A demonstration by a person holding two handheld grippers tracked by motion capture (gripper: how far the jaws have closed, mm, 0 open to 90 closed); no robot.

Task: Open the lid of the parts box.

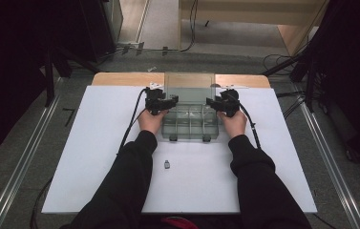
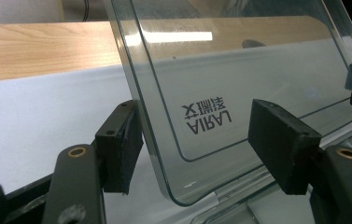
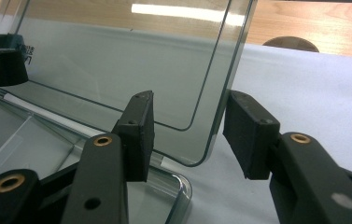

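1. A clear compartment box [image 1: 187,121] is seen on the white desk [image 1: 96,143], its transparent lid [image 1: 189,87] raised upright at the far side.
2. The left gripper [image 1: 161,102] is held at the lid's left edge, its jaws spread, with the lid [image 2: 239,93] standing between them; the edge lies just beside the left pad [image 2: 117,144], though contact cannot be told.
3. The right gripper [image 1: 223,101] is placed likewise at the opposite edge, jaws apart, the lid's [image 3: 117,65] rim between the pads [image 3: 138,133].
4. Both forearms are stretched forward, roughly parallel, hands [image 1: 151,121] flanking the box.
5. A small grey object [image 1: 167,164] lies behind the left gripper, well apart, towards the person.
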